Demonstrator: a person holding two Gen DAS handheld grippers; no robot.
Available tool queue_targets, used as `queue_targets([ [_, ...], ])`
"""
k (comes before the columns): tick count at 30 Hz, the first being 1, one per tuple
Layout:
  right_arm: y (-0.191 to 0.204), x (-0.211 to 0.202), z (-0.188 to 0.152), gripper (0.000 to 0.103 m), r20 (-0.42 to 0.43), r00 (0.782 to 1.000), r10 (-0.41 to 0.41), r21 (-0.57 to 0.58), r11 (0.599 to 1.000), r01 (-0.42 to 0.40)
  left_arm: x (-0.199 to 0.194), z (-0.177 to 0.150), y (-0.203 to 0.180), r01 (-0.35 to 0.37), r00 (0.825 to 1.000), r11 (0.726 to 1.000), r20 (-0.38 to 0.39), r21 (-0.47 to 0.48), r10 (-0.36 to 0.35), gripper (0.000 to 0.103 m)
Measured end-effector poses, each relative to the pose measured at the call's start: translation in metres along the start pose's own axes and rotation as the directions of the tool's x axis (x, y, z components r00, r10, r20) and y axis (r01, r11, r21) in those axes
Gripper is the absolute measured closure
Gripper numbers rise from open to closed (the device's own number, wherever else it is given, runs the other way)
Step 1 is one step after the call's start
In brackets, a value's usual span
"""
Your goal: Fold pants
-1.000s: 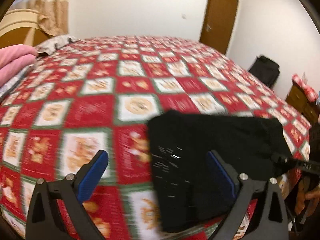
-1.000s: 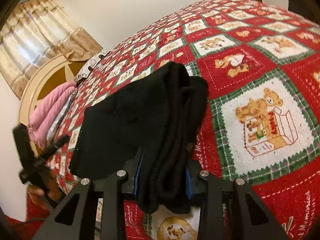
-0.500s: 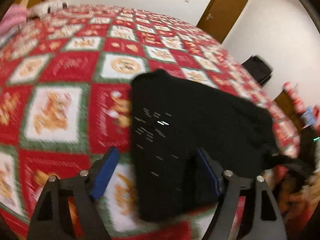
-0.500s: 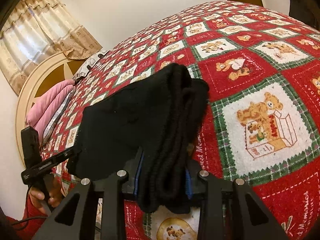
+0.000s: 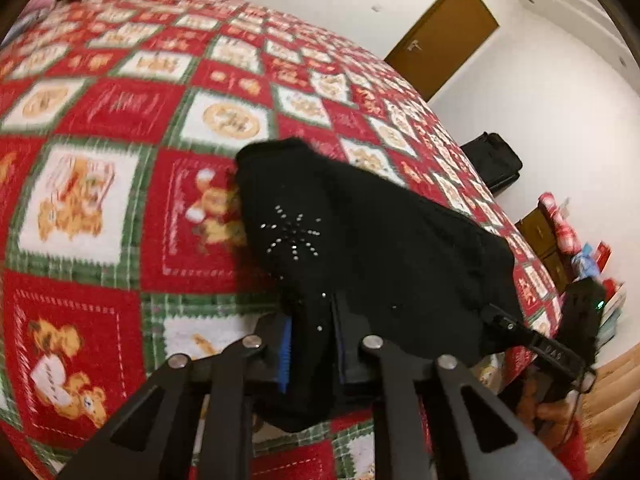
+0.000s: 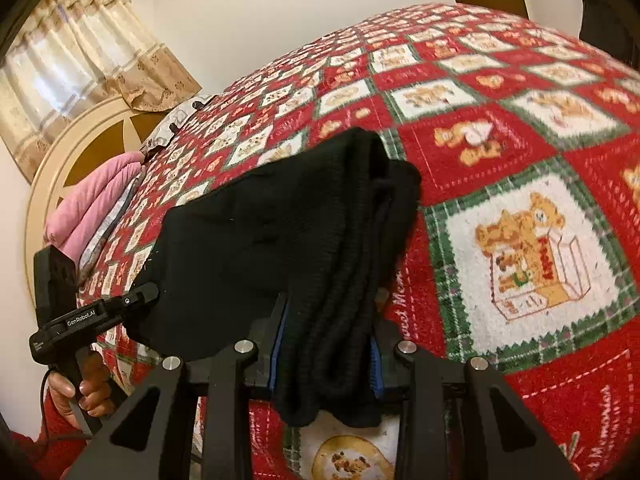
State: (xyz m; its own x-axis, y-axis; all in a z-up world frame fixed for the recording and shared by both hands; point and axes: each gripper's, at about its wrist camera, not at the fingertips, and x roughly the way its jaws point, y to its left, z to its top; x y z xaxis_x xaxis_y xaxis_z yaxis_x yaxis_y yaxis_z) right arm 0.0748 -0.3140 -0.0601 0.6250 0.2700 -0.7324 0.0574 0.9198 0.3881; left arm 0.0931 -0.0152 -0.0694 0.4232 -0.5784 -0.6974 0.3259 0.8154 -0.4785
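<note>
Item: black pants (image 5: 384, 248), folded into a thick bundle, lying near the front edge of the bed.
Ornament: burst of small rhinestones (image 5: 294, 234) on the pants, just ahead of the left claw.
Left claw (image 5: 310, 346): jaws drawn almost together, blue pads (image 5: 285, 354) pinching a thin fold at the pants' near corner.
Right claw (image 6: 326, 350): jaws part-way closed and easing inward, clamped on the stacked ribbed layers (image 6: 352, 280) at the other near end of the pants; cloth hung slightly below the pads.
Position of pants: stretched between the two claws, the bulk lying ahead of both on the bedspread.
Support: bed with a red, green and white teddy-bear patchwork bedspread (image 6: 520, 168).
Right of left claw: the right claw's black handle (image 5: 560, 356), gripped by a hand in a red sleeve.
Left of right claw: the left claw's handle (image 6: 86, 320), lettered, held by a hand (image 6: 86, 390).
Far ahead of left claw: brown door (image 5: 442, 38), black bag (image 5: 496, 162).
Far left of right claw: pink bedding (image 6: 92, 208), cream headboard (image 6: 60, 160), beige curtain (image 6: 76, 60).
</note>
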Motion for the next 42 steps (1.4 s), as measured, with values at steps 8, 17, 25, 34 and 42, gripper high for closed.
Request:
queue_targets([
  [8, 0.062, -0.024, 0.039, 0.071, 0.067, 0.993, 0.100, -0.144, 0.986, -0.090, -0.044, 0.041, 0.000, -0.038, 0.986, 0.998, 0.164, 0.045, 0.031, 0.090],
  [17, 0.182, 0.040, 0.109, 0.071, 0.047, 0.955, 0.291, -0.359, 0.897, -0.256, -0.114, 0.104, 0.057, -0.238, 0.904, 0.971, 0.367, 0.005, 0.220, 0.090],
  [25, 0.270, 0.156, 0.143, 0.071, -0.020, 0.925, 0.379, -0.463, 0.817, -0.345, -0.125, 0.130, 0.132, -0.501, 0.781, 0.864, 0.404, -0.052, 0.477, 0.090],
  [34, 0.227, 0.277, 0.138, 0.057, -0.177, 0.944, 0.278, -0.290, 0.902, -0.320, -0.067, 0.087, 0.218, -0.578, 0.762, 0.797, 0.236, -0.174, 0.604, 0.061],
  [42, 0.226, 0.265, 0.140, 0.053, -0.174, 0.939, 0.295, -0.209, 0.921, -0.328, -0.078, 0.085, 0.223, -0.622, 0.719, 0.752, 0.222, -0.218, 0.659, 0.030],
])
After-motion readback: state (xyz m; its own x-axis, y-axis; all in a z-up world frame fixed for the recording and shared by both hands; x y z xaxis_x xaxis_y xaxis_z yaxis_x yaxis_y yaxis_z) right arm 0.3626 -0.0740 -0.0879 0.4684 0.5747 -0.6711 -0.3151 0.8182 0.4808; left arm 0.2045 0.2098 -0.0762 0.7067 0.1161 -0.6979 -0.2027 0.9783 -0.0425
